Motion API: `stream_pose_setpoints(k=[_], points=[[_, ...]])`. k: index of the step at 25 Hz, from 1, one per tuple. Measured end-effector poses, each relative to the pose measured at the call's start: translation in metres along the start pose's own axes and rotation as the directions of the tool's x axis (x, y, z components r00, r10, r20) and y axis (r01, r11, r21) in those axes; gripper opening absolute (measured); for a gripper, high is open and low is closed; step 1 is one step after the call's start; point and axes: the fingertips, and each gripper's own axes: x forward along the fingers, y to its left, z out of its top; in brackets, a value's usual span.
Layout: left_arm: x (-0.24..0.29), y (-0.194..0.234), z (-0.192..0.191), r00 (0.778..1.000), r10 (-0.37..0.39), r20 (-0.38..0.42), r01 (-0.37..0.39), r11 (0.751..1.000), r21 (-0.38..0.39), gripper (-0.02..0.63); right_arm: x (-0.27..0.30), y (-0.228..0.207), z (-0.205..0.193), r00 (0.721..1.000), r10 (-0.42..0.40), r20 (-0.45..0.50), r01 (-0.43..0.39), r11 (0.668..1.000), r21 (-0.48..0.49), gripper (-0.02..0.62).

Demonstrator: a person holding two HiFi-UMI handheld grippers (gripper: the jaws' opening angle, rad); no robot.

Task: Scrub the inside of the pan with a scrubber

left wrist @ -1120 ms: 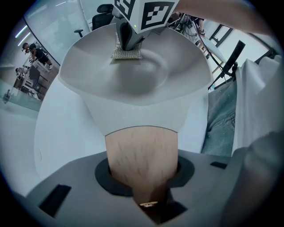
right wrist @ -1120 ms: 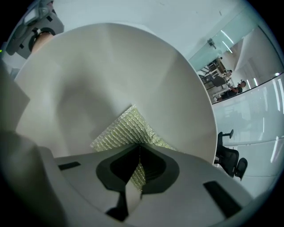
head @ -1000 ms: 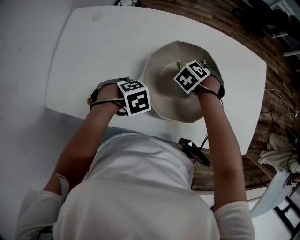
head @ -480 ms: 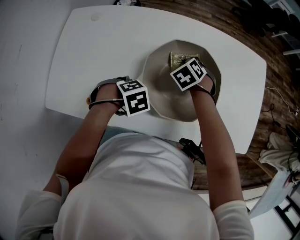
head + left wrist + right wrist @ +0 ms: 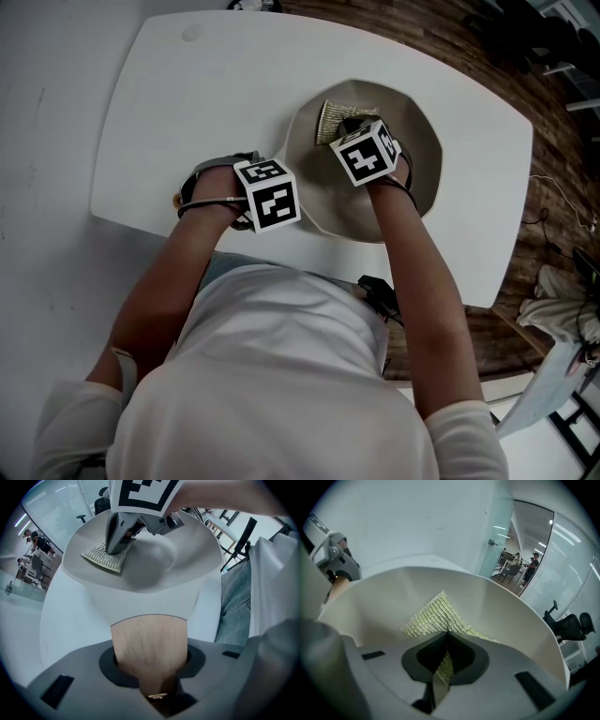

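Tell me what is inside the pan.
Inside the pan: a yellowish mesh scrubber, pinched by the right gripper against the sloping wall. The surface beneath the scrubber and gripper is covered.

The left gripper [image 5: 151,677] is pointing straight down, jaws clamping a wooden handle [image 5: 149,639]; the right gripper [image 5: 440,672], arm outstretched, is pinching a scrubber [image 5: 433,616].

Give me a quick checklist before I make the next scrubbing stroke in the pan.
1. Left hand-held gripper closed on the pan handle: ok.
2. Right hand-held gripper closed on the scrubber: ok.
3. Scrubber inside the pan, against its wall: ok.
4. Pan resting on the table, within its edges: ok.
5. Dirt left inside the pan: cannot tell.
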Motion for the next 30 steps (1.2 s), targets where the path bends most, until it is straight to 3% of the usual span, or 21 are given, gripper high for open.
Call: stream_pose_setpoints(k=[11, 20, 26, 30], points=[[-0.001, 0.001, 0.000, 1.000, 0.006, -0.017, -0.005, 1.000, 0.010, 0.141, -0.002, 0.043, 0.012, 0.987, 0.150, 0.062, -0.149, 0.989, -0.016, 0.026], [0.000, 0.002, -0.001, 1.000, 0.011, -0.025, -0.010, 1.000, 0.009, 0.141, -0.009, 0.076, 0.004, 0.957, 0.284, 0.064, -0.280, 0.958, -0.066, 0.026], [0.000, 0.002, -0.001, 1.000, 0.012, -0.026, -0.011, 1.000, 0.006, 0.141, -0.015, 0.093, -0.005, 0.915, 0.402, 0.026, -0.400, 0.914, -0.070, 0.026], [0.000, 0.003, 0.000, 1.000, 0.010, -0.024, -0.011, 1.000, -0.008, 0.141, -0.022, 0.105, -0.015, 0.869, 0.495, -0.021, -0.495, 0.867, -0.063, 0.026]])
